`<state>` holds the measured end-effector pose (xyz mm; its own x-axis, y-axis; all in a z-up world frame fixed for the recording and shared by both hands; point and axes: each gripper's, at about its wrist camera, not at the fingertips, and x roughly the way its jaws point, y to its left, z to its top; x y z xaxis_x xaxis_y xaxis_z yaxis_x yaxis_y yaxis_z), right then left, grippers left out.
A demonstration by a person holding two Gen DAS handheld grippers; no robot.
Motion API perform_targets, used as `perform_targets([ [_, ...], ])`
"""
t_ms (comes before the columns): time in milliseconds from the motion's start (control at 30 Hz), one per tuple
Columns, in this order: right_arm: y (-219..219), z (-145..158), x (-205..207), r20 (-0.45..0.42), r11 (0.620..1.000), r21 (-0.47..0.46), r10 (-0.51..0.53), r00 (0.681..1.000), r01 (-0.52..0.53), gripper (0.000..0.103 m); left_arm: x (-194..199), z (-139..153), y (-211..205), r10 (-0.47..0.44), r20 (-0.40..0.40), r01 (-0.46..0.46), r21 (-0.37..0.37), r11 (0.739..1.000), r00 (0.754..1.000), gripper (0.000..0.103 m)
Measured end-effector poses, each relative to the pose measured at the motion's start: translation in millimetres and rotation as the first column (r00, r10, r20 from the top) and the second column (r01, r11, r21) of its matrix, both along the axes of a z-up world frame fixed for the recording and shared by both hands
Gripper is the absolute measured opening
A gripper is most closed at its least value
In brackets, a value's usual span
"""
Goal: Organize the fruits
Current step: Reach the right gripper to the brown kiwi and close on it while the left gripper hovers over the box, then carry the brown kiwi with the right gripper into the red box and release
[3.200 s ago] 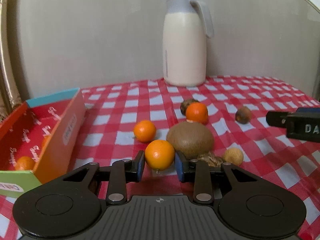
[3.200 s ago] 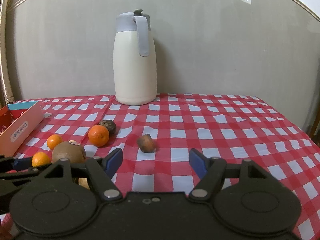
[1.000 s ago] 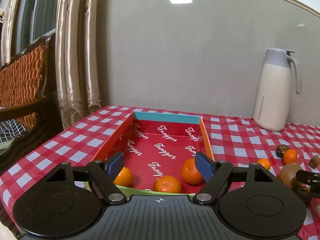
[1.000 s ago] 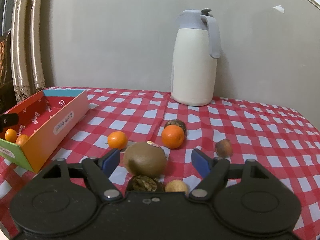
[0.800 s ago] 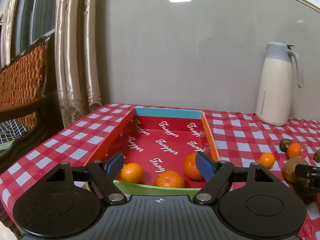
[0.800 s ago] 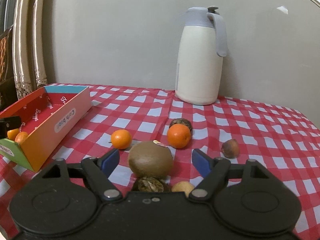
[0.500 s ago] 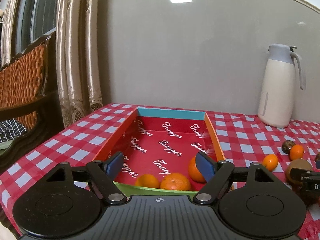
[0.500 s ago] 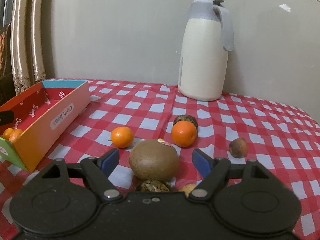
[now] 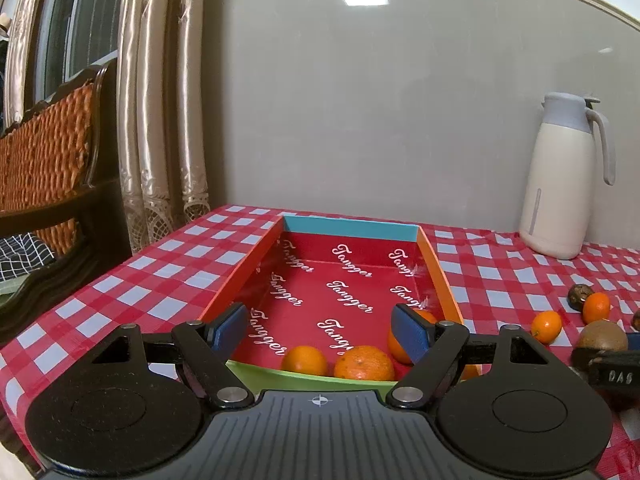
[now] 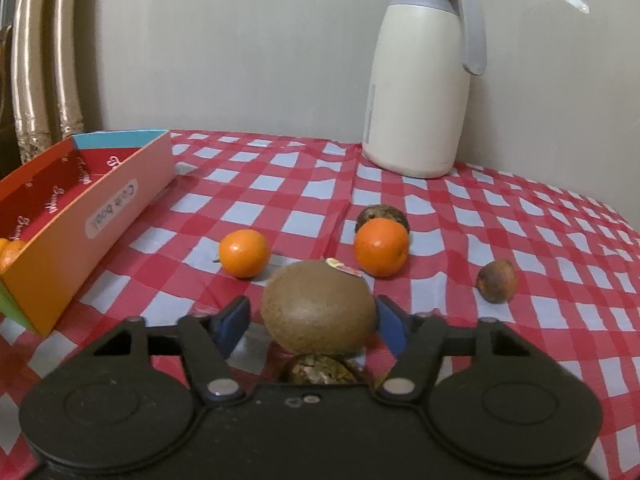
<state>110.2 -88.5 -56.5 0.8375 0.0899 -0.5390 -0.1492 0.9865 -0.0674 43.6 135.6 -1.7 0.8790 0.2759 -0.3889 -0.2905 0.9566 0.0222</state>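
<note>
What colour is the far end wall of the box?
Light blue far end wall; it shows best in the left wrist view.

In the left wrist view, the box (image 9: pixel 439 276) holds three oranges; its near wall hides their undersides, and a blue pad covers part of the rightmost orange (image 9: pixel 400 350). In the right wrist view, the gripper body hides most of a wrinkled fruit (image 10: pixel 320 370) just below the kiwi (image 10: pixel 318 312).

A large brown kiwi (image 10: pixel 319 312) and two oranges (image 10: pixel 244 253) lie on the checked cloth; three oranges (image 9: pixel 363 363) sit inside the box (image 9: pixel 438 272)
</note>
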Motion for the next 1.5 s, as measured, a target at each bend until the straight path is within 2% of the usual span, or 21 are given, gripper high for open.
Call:
perform_targets([
  [67,-4.0,1.6,1.3,-0.010,1.000,0.026,0.002,1.000,-0.002,0.059,-0.9,0.4,1.5,0.003,0.001,-0.003,-0.002,1.000,1.000,0.079],
  [233,-2.4,1.3,-0.6,-0.009,1.000,0.015,-0.002,1.000,0.002,0.058,-3.2,0.6,6.1,0.012,0.003,-0.012,-0.008,1.000,1.000,0.079],
  [600,12.4,18.5,-8.2,0.055,0.999,0.028,0.020,0.998,-0.021,0.058,-11.4,1.8,21.5,0.036,0.009,-0.036,-0.010,0.999,0.999,0.079],
  [1133,84.5,36.3,-17.8,0.114,0.987,0.057,0.145,0.983,-0.152,0.058,-36.5,3.8,77.4,0.134,0.020,-0.133,-0.018,0.991,0.991,0.079],
  [1500,139.2,41.1,-25.0,0.150,0.965,0.068,0.242,0.959,-0.254,0.058,-53.8,3.9,115.1,0.193,0.017,-0.193,-0.014,0.981,0.981,0.079],
])
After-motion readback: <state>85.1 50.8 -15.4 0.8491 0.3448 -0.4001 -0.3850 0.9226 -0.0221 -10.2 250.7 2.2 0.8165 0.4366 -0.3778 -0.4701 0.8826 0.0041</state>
